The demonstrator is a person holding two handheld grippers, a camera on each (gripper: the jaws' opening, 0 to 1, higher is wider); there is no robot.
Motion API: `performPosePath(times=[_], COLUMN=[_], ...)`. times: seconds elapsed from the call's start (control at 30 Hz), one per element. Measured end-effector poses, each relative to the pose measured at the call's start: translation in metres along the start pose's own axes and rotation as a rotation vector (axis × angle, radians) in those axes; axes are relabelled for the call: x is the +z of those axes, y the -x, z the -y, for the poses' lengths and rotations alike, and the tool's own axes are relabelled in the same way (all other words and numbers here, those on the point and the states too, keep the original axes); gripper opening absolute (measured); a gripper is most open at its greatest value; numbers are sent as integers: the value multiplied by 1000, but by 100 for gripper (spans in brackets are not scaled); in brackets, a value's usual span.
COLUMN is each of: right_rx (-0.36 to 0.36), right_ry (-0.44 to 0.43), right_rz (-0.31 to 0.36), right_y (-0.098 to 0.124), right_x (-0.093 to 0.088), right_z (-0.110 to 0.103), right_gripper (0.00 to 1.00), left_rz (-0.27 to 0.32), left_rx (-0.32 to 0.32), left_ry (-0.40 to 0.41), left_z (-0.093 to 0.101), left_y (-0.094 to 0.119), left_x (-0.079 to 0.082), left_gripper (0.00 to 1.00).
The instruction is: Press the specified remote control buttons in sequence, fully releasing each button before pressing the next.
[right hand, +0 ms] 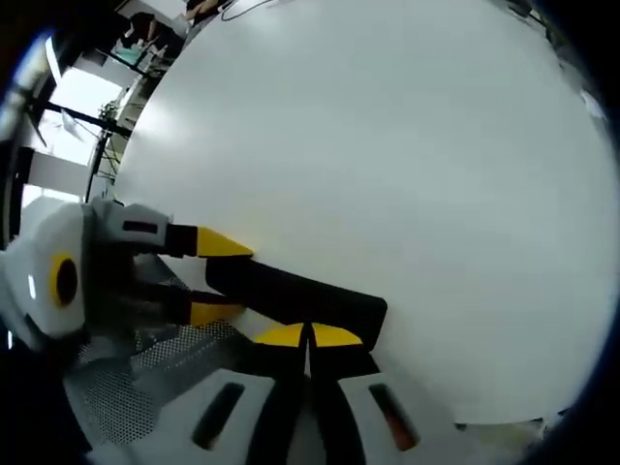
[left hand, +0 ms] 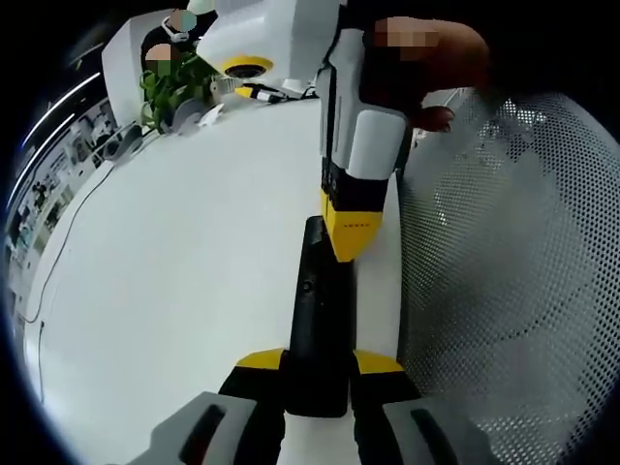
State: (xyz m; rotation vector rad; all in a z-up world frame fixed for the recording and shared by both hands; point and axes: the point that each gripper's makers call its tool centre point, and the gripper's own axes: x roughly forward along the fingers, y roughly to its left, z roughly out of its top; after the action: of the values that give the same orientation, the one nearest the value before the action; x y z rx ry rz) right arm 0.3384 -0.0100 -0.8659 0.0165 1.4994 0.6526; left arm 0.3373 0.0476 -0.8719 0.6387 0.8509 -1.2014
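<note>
A long black remote control (left hand: pixel 312 291) lies along the white table (left hand: pixel 184 252), close to its right edge. My left gripper (left hand: pixel 320 363) is shut on the remote's near end, one yellow-tipped jaw on each side. My right gripper (left hand: pixel 351 237), held by a hand, comes down from above with its yellow tip resting on the remote's far end. In the right gripper view, my right gripper (right hand: pixel 308 336) has its two yellow tips closed together on top of the remote (right hand: pixel 310 298). The left gripper (right hand: pixel 215 278) clamps the remote's other end from the left.
A perforated white mesh chair (left hand: pixel 513 271) stands right beside the table edge; the mesh (right hand: pixel 145 383) also lies under the left gripper. At the table's far end are a green plant (left hand: pixel 170 87) and white equipment (left hand: pixel 247 44). A thin cable (left hand: pixel 58 252) runs along the left.
</note>
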Motion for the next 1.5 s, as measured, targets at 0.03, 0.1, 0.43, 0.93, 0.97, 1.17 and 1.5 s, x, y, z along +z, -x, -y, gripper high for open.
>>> performPosePath(times=[0.03,0.1,0.43,0.93,0.97,1.17,1.5], right_rx=[-1,-5,-46,-17,-14,-38,-15], right_ry=[2,4,24,-15,-33,-48,-29], right_rz=[0,-1,-22,-19,-19,34,76], right_y=[0,0,-2,-1,-1,6,4], right_x=[0,0,-2,-2,-2,5,15], right_z=[0,0,1,0,0,8,1], right_gripper=[0,0,0,0,0,0,0], left_rz=[0,0,22,-4,-6,-17,-29], left_rx=[0,0,-9,-13,-12,-6,-4], left_ry=[-1,0,-4,23,23,16,-12], left_z=[0,0,0,0,0,-1,0], left_y=[0,0,0,5,5,5,6], left_x=[0,0,-1,-9,-9,-9,-9], left_gripper=[25,25,25,25,25,25,25])
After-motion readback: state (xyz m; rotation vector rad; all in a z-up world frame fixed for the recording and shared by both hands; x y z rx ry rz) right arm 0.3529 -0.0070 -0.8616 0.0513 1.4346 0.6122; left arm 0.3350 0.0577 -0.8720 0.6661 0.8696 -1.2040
